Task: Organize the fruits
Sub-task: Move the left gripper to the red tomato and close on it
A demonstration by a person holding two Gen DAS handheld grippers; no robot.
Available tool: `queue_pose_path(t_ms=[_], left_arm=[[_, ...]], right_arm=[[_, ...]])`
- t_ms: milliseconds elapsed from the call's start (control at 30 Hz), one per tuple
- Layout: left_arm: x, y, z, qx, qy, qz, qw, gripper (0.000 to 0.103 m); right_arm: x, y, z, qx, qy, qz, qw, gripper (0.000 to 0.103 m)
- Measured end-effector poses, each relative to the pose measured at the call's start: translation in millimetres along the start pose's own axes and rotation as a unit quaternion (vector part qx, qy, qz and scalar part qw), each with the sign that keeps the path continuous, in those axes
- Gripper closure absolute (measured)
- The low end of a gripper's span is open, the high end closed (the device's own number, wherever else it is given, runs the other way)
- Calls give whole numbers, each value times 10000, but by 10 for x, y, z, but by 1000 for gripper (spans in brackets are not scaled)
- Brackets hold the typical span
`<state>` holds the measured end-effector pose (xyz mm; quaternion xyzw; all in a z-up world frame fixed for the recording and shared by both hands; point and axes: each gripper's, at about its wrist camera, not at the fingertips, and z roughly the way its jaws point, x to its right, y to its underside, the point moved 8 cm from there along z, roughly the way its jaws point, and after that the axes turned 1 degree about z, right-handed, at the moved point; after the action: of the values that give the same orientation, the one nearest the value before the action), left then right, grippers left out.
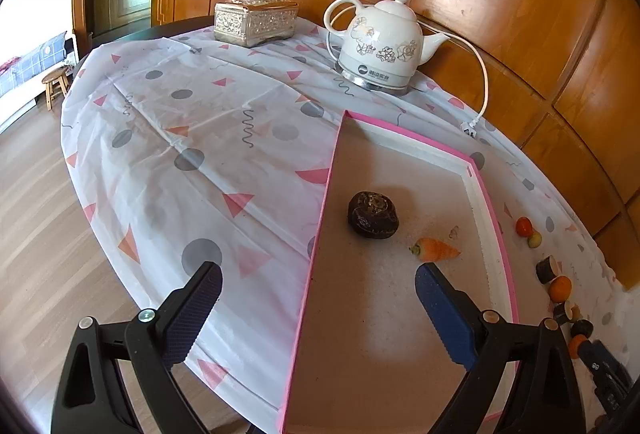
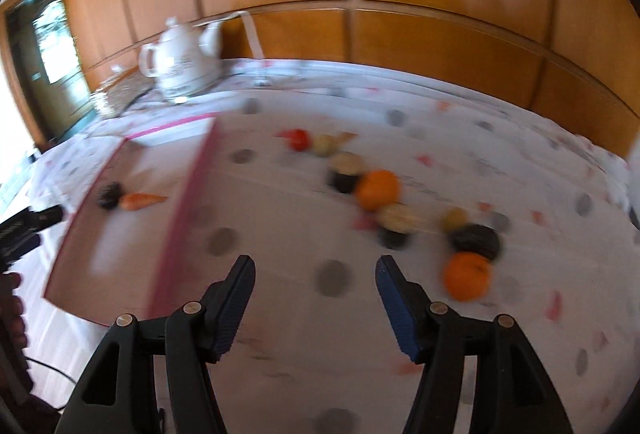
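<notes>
The tablecloth (image 1: 192,122) is thin, creased and printed with grey dots and pink triangles, draped over a round table. At about eleven o'clock in the left wrist view sits an embossed metallic tissue box (image 1: 256,20), and at about one o'clock a glossy ceramic kettle (image 1: 380,42) on its base, both apparently parked at the far edge to keep the working area free. The left gripper (image 1: 318,304) hangs released, jaws wide and holding nothing, straddling the near pink rim of the tray (image 1: 320,218), likely waiting or ready to steady it. The shallow tray has a matte board floor and a white inner lip; on it lie a dark, knobbly rounded fruit (image 1: 373,215) and, just beside it at about four o'clock, a small tapered carrot (image 1: 435,249)

In the blurred right wrist view, the right gripper (image 2: 315,300) is likewise released and empty, ribbed pads apart above bare cloth. The remaining fruits are on the cloth outside the tray, strung from twelve toward three o'clock: a red one (image 2: 298,139), a smooth orange (image 2: 378,189) touching a dark cylinder, and a second orange (image 2: 467,276) nearest the gripper, probably the next pick
</notes>
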<state>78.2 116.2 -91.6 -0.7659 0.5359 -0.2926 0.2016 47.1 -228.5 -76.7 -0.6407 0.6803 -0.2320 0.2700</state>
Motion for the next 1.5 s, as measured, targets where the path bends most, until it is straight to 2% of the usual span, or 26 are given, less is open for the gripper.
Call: queue_pose_path(t_ms=[200, 367, 533, 800, 967, 1067, 1233, 1500], left_arm=[[19, 9, -28, 39, 24, 26, 10000, 5], [94, 17, -54, 64, 40, 144, 9999, 5], [198, 2, -102, 124, 109, 288, 9994, 5], [395, -48, -160, 168, 229, 510, 9983, 5], [556, -88, -180, 186, 286, 676, 9971, 5], [637, -109, -168, 171, 310, 749, 9966, 5], [845, -144, -147, 162, 415, 930, 9947, 6], [1360, -258, -91, 160, 798, 1300, 9882, 8]], right_arm=[[633, 171, -64, -13, 641, 396, 9972, 40], [1110, 326, -126, -15, 1199, 851, 9891, 39], [1612, 461, -177, -3, 1863, 1357, 9731, 39], [2389, 675, -308, 116, 2727, 2102, 9388, 39], [2721, 793, -295, 104, 2944, 2542, 9212, 39], [2808, 865, -249, 57, 2950, 2747, 9151, 39], [2834, 894, -203, 96, 2864, 2844, 9149, 37], [2789, 895, -157, 116, 2755, 2802, 9195, 26]])
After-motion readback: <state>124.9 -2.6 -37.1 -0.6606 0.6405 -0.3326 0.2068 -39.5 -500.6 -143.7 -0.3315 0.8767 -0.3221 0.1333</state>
